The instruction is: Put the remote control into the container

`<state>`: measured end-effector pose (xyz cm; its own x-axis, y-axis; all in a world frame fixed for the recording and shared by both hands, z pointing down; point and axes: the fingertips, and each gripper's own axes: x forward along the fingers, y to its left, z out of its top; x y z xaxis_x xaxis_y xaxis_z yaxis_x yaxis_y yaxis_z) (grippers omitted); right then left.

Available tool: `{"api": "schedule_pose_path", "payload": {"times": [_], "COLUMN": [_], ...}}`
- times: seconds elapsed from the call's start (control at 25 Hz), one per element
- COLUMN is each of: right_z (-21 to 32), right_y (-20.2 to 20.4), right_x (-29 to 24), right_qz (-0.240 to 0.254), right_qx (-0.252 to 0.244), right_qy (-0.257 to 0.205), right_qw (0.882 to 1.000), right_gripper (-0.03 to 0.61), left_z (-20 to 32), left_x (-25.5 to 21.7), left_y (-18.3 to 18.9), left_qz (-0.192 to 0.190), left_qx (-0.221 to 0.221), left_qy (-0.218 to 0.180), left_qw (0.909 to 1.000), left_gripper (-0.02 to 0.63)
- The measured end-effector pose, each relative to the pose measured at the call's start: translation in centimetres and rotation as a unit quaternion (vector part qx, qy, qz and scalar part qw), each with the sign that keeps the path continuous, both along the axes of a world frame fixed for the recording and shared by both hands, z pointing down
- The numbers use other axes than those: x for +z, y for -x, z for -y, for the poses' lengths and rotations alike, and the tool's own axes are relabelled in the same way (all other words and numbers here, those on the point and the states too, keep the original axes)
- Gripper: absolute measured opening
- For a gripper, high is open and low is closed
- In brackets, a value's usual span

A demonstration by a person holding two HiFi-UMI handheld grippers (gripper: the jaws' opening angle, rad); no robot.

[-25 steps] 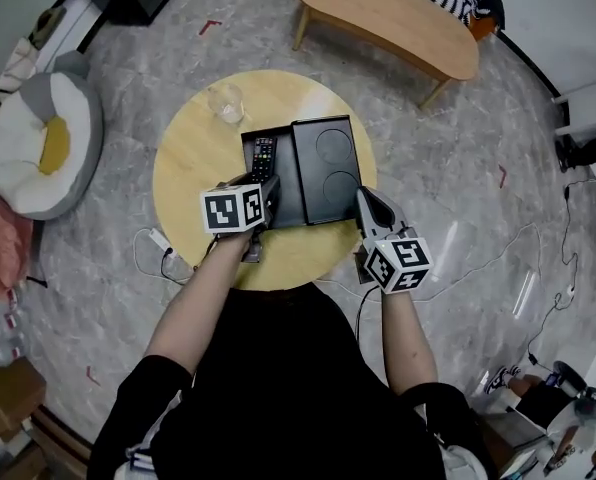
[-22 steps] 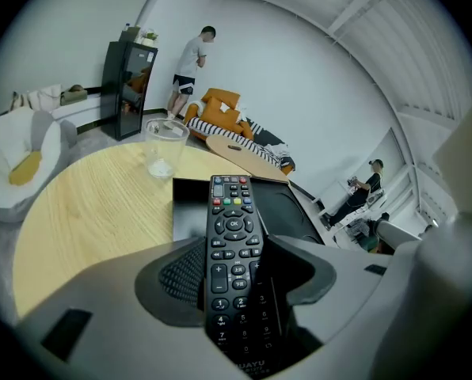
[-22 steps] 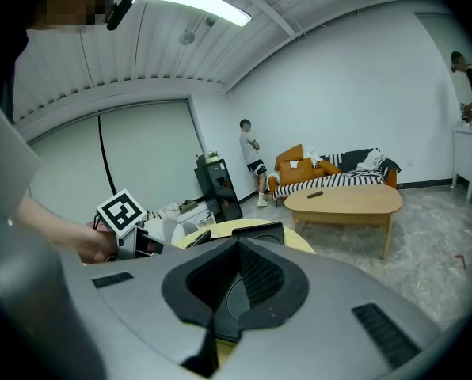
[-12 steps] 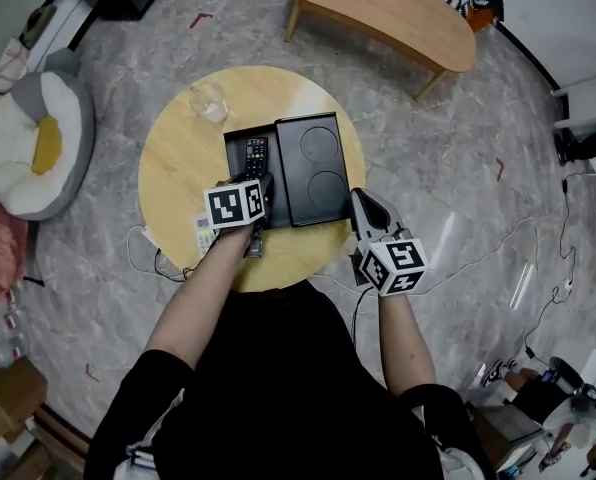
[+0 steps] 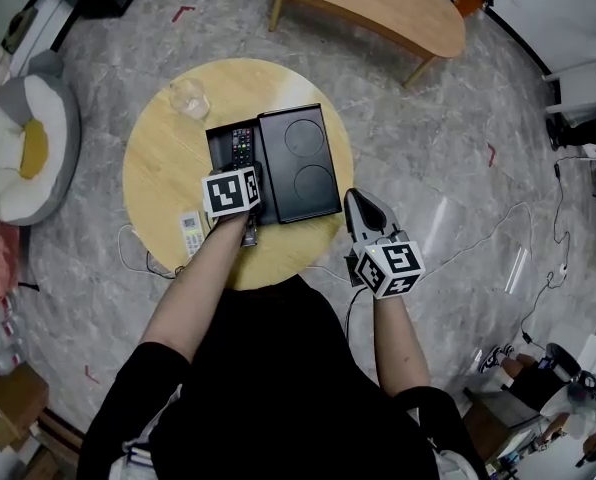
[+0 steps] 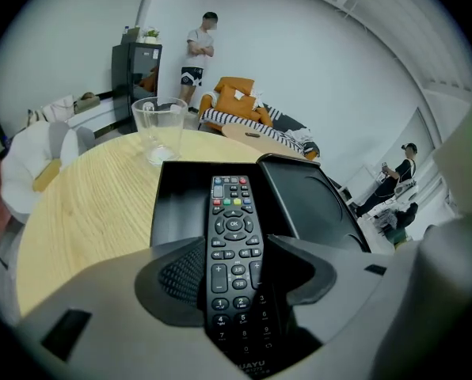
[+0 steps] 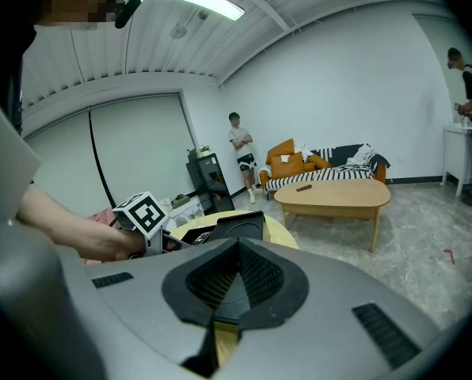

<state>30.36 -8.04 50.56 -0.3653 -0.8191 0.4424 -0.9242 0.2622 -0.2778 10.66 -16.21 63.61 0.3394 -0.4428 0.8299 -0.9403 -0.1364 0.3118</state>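
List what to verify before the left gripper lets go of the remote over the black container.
1. Left gripper shut on the remote control: ok.
2. Container open, lid lying aside: ok.
3. Remote's front end over the container's opening: ok.
4. Remote resting on the container's floor: cannot tell.
5. Glass apart from the container: ok.
6. Right gripper shut, empty, away from the container: ok.
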Motion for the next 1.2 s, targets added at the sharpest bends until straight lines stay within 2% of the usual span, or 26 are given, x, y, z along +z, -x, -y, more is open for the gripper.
{"api": "schedule_pose_path", "payload": {"times": [0.2,0.52,0.84,1.0,1.2], "right_z": [-0.1,0.1,-0.1,-0.1,-0.1], "right_y": [-0.8,-1.4,-2.0,-2.3,-2.0], "right_x": [0.2,0.4,0.3,0.3,0.5], "right_qz": [0.001,0.009,0.011,0.011,0.012], "right_qx": [0.009,0.019,0.028,0.032,0.029], "right_qy": [0.001,-0.003,-0.005,-0.005,-0.004], "right_qw": [1.000,1.000,1.000,0.999,0.999], "right_gripper": [0.009,0.009,0.009,0.009,0.009], "left_z": [0.0,-0.4,-0.8,-0.6,-0.8], "left_x": [0.9,2.5,3.7,3.7,3.5], "left_y": [-0.1,-0.2,-0.3,-0.3,-0.6], "left_qz": [0.029,0.082,0.153,0.153,0.118], "left_qx": [0.003,0.030,0.075,0.079,0.064], "left_qy": [0.031,0.053,0.062,0.055,0.068], "left_qw": [0.9991,0.9948,0.9835,0.9834,0.9887], "left_gripper": [0.250,0.250,0.250,0.251,0.252]}}
